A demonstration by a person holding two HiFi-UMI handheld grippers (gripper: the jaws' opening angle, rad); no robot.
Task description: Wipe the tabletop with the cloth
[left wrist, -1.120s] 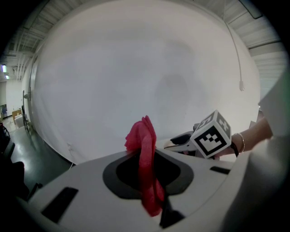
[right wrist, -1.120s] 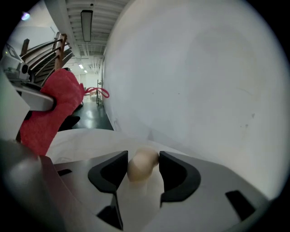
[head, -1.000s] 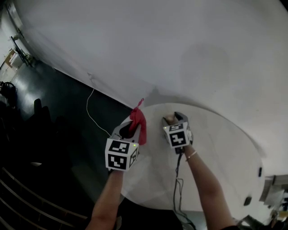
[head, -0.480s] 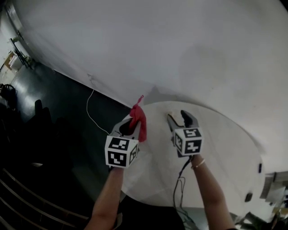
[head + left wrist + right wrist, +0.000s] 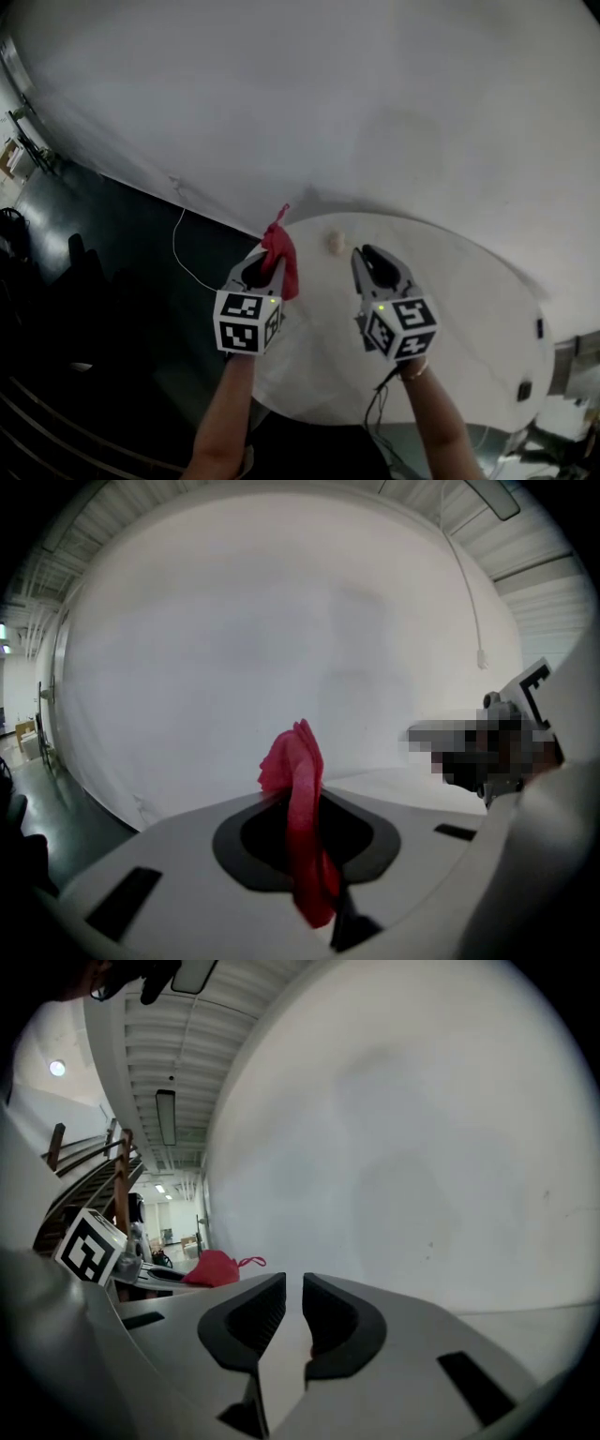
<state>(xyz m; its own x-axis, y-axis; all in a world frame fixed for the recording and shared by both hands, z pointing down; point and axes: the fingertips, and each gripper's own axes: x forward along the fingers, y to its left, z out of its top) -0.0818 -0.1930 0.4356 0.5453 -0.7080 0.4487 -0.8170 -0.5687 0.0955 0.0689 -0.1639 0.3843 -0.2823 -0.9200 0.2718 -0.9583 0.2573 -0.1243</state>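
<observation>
A red cloth (image 5: 280,251) hangs bunched from my left gripper (image 5: 265,266), which is shut on it above the left rim of the round white table (image 5: 478,309). In the left gripper view the cloth (image 5: 294,761) stands up between the pads and droops toward the camera. My right gripper (image 5: 370,258) hovers over the table, to the right of the left one. Its jaws have just been closing and now leave a narrow gap (image 5: 293,1307) with nothing in it. A small beige lump (image 5: 334,242) lies on the tabletop just beyond both grippers.
A white wall curves close behind the table. Dark floor with a thin white cable (image 5: 178,246) lies to the left. Two small dark items (image 5: 541,328) (image 5: 525,390) sit near the table's right edge. A black cord (image 5: 379,405) trails from the right gripper.
The right gripper let go of the beige lump, which now lies on the table, then rose and drew back toward me while its jaws opened wide and narrowed again. The left gripper rose slightly.
</observation>
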